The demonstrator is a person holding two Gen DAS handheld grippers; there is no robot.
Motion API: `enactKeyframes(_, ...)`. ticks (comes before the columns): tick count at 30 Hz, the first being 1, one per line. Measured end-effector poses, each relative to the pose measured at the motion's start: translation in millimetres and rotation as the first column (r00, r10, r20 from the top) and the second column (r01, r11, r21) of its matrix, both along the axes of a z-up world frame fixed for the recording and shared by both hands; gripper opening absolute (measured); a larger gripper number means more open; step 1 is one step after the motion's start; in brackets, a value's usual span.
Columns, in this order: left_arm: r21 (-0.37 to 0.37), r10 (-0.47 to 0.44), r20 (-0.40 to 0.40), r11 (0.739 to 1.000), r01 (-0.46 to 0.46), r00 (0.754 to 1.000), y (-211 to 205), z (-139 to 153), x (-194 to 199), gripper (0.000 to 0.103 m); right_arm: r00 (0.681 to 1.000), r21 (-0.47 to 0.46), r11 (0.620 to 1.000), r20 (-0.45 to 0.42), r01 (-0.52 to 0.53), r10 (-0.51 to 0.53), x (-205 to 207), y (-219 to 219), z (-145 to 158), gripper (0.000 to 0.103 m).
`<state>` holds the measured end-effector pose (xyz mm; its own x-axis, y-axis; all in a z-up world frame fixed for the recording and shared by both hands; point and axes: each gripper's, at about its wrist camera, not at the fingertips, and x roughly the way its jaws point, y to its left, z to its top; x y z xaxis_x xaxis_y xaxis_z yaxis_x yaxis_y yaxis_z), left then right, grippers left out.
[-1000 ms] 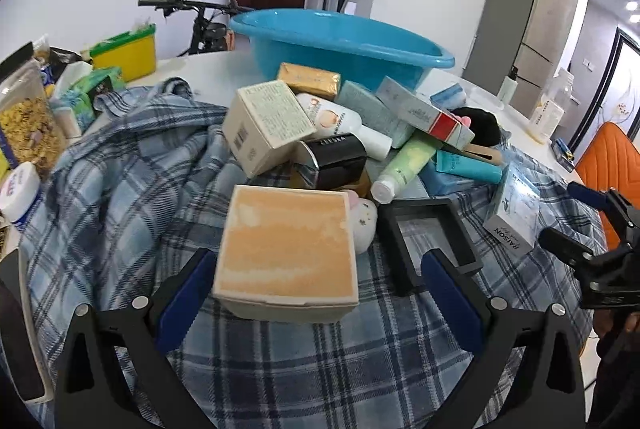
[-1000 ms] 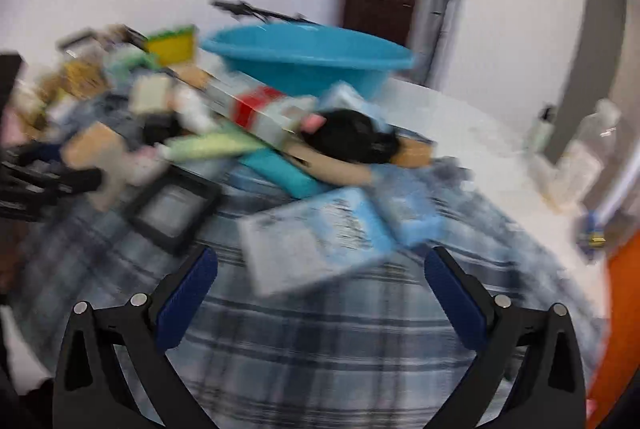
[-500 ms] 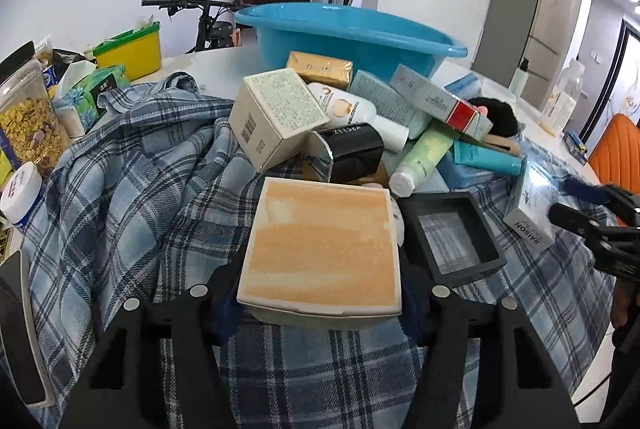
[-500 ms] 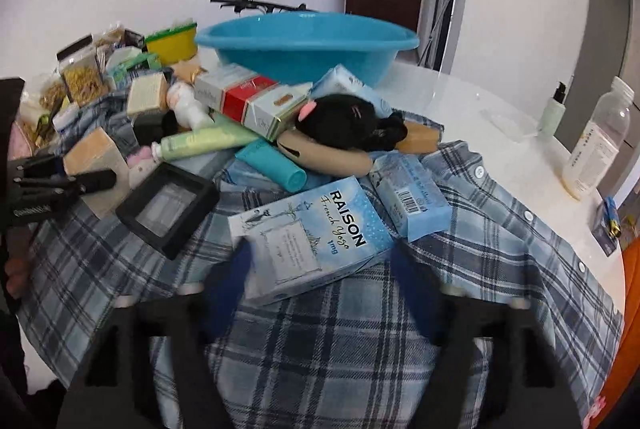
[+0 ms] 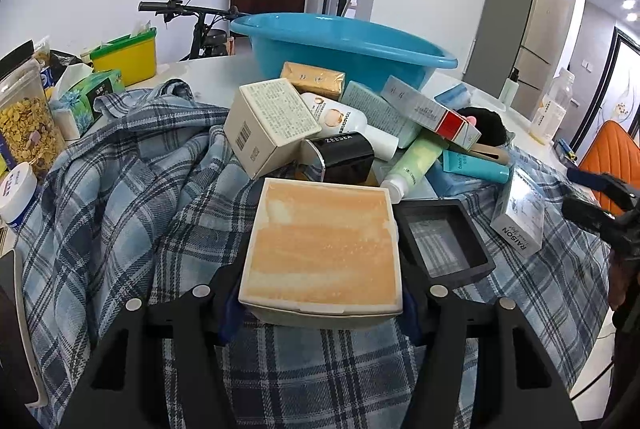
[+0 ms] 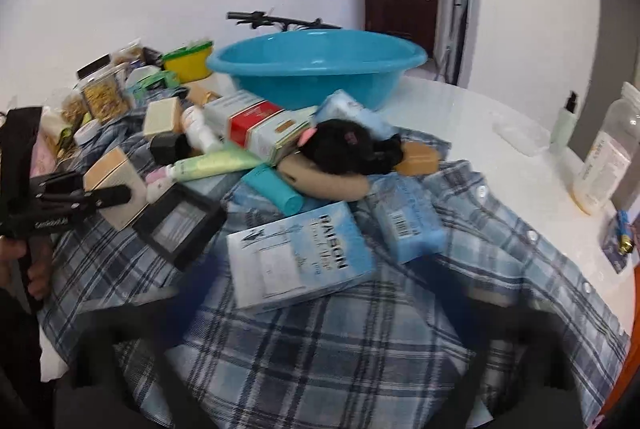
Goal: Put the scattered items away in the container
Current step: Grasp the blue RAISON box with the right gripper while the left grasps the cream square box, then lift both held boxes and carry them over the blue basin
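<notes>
White round table [image 6: 500, 157] under a blue plaid shirt [image 5: 132, 197], white walls and a dark door behind; that is the working surface

Target container: the blue basin [image 5: 344, 49] stands at the far side of the table, beyond the shirt's edge, upright. None of the scattered items is seen inside it from either view

My left gripper [image 5: 320, 305]: jaws clenched on the peach-topped box [image 5: 324, 249], one pad pressed to each side of it. The box sits at the near edge of the pile, just beside the black square frame [image 5: 440, 241], which lies flat on the shirt to its right

My right gripper [image 6: 320, 309]: fingers are blurred in their own view, jaws opening. The pale blue RAISON box [image 6: 300, 253] lies between them on the shirt, and no pad presses on it. Just beside it to the right lies a smaller blue box with a barcode [image 6: 408, 225]

Pile between these and the basin, touching and overlapping:
- cream box with printed text [image 5: 272, 125], tilted
- black ZEESEA case [image 5: 344, 157] against it
- white bottle [image 5: 348, 121]
- pale green tube [image 5: 416, 161]
- teal tube [image 5: 476, 165]
- long box with a red band [image 5: 432, 113]
- black fluffy item [image 6: 348, 145] resting on a tan handle [image 6: 324, 181]
- gold packet [image 5: 312, 77], nearest the basin

Off the shirt on the left: cereal jar [image 5: 24, 125], green tissue pack [image 5: 92, 93], yellow tub with green lid [image 5: 128, 57]
</notes>
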<state>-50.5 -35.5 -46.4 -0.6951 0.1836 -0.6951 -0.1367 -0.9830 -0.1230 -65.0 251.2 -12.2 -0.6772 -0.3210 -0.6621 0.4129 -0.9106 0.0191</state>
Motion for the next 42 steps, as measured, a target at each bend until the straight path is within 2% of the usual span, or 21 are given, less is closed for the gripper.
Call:
enactKeyframes(4, -0.019, 0.000, -0.016, 1.000, 0.000, 1.000, 4, 3, 4, 0.062, 0.999, 0.016, 1.000, -0.031, -0.023, 0.023, -3, -3, 5, 0.103)
enactKeyframes(8, -0.010, 0.003, -0.014, 1.000, -0.004, 1.000, 2, 2, 3, 0.062, 0.996, 0.069, 0.994, 0.044, -0.083, 0.080, -7, -18, -9, 0.103)
enactKeyframes(12, -0.025, 0.021, -0.021, 0.999, -0.022, 1.000, 1, 3, 3, 0.062, 0.994, 0.151, 0.984, 0.066, -0.092, 0.083, -10, -33, -23, 0.103)
enactKeyframes(20, -0.051, 0.027, -0.026, 0.998, -0.029, 0.999, 4, 3, 3, 0.062, 0.987, 0.149, 0.984, 0.140, -0.097, 0.076, -25, -37, -38, 0.103)
enactKeyframes(23, -0.052, 0.029, -0.030, 0.998, -0.031, 0.999, 4, 3, 3, 0.062, 0.988, 0.164, 0.983, 0.140, -0.083, 0.060, -25, -38, -40, 0.103)
enactKeyframes(25, -0.052, 0.027, -0.026, 0.998, -0.028, 0.999, 4, 3, 4, 0.062, 0.990, 0.181, 0.980, 0.127, -0.086, 0.063, -23, -40, -40, 0.101)
enactKeyframes(26, -0.052, 0.026, -0.026, 0.998, -0.027, 0.999, 4, 4, 4, 0.062, 0.990, 0.193, 0.977, 0.122, -0.090, 0.067, -21, -42, -40, 0.093)
enactKeyframes(27, -0.052, 0.026, -0.027, 0.998, -0.027, 0.999, 4, 4, 4, 0.062, 0.990, 0.205, 0.974, 0.123, -0.095, 0.071, -20, -43, -42, 0.091)
enactKeyframes(32, -0.056, 0.030, -0.030, 0.998, -0.032, 0.999, 4, 5, 5, 0.063, 0.994, 0.227, 0.970, 0.085, -0.084, 0.066, -13, -43, -37, 0.091)
enactKeyframes(42, -0.050, 0.032, -0.060, 0.998, -0.035, 0.998, 3, 8, 8, 0.063, 0.996, 0.148, 0.988, -0.071, -0.047, 0.058, 2, -39, 17, 0.091)
